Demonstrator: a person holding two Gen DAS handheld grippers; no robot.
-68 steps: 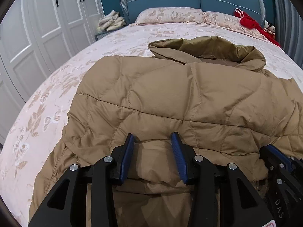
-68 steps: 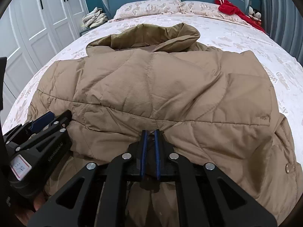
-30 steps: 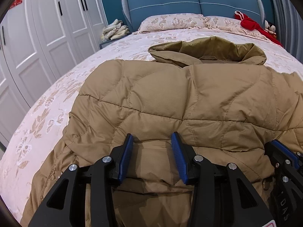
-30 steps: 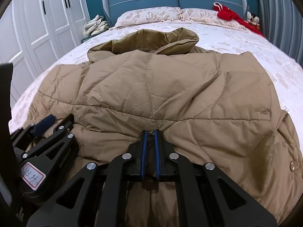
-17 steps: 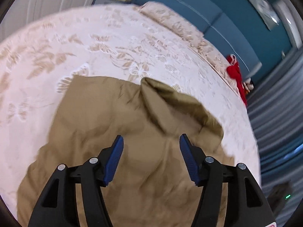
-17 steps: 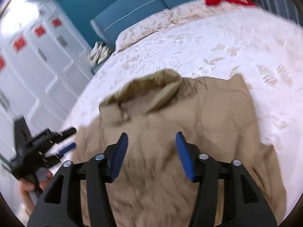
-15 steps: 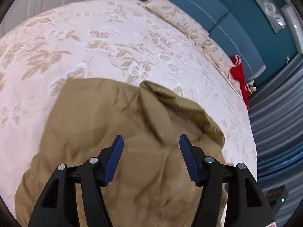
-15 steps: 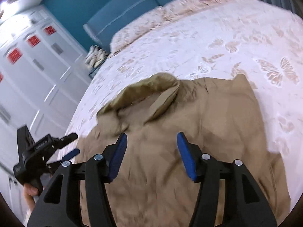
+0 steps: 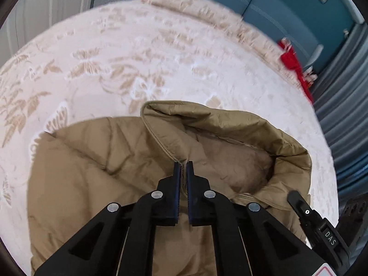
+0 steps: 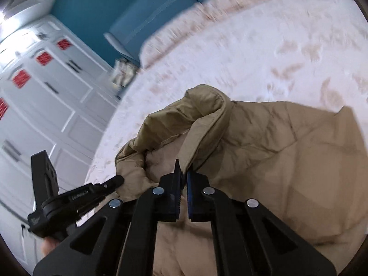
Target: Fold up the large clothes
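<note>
Half a second ago both pairs of jaws stood wide open above the jacket [image 9: 96, 184]; now both are nearly closed, with only a thin strip of cloth between the blue pads. The left gripper [image 9: 182, 164] has pinched the stitched edge of the hood [image 9: 230, 124] just where this edge meets the body of the jacket, directly at the tips of its jaws. The right gripper [image 10: 182, 172] holds the other edge of the hood [image 10: 184, 117], again right at its fingertips, and the hood rises in front of these jaws as a loose pocket. In the right view the left gripper [image 10: 108, 185] is seen low on the left side, touching the same hood opening.

The jacket lies spread on the bed [image 9: 138, 53], its body reaching back under and behind the jaws, its hood ahead of them toward the headboard [image 9: 264, 7].

I judge that the hem fold is finished and the work has moved to the hood: with both edges gripped, the next move is probably to turn the hood down over the back. The padding is slippery and thick, so such a thin pinch may slide out.
</note>
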